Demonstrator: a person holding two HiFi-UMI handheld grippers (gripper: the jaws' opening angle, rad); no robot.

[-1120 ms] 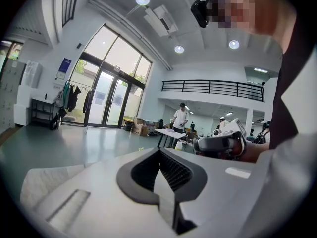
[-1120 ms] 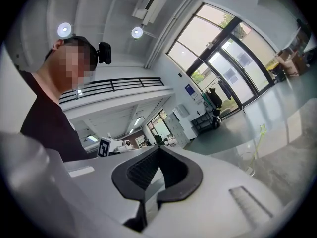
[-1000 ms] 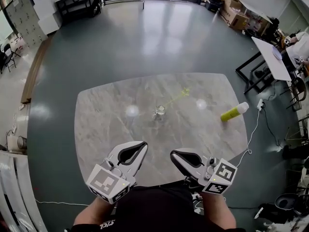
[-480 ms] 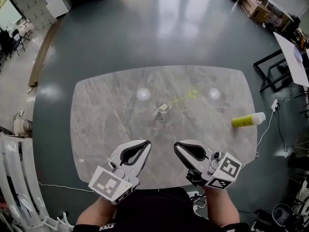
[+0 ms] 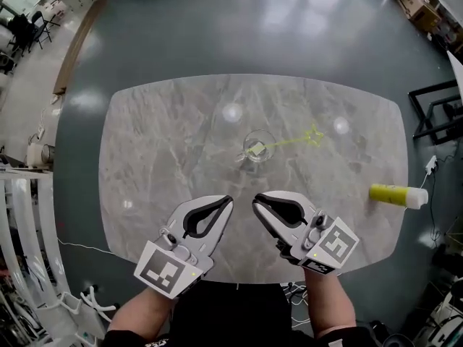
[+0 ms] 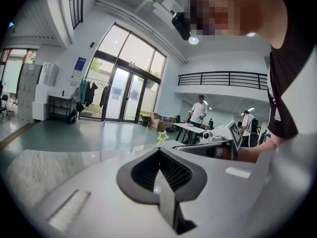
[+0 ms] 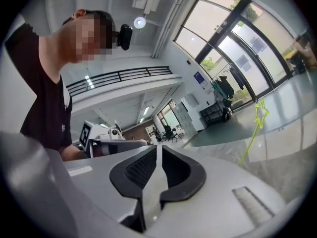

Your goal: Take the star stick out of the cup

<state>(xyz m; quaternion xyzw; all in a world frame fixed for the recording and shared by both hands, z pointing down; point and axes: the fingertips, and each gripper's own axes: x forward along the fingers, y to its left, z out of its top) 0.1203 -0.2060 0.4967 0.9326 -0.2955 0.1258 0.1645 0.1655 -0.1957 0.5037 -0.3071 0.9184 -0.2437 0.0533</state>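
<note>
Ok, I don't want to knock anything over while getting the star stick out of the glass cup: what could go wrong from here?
The star stick leans far to the right in the clear glass cup, so a sideways pull could tip the cup. The stick is thin, and the right gripper, whose jaws have just been opening with nothing between them, stands only slightly open: it might miss or nudge the stick.
</note>
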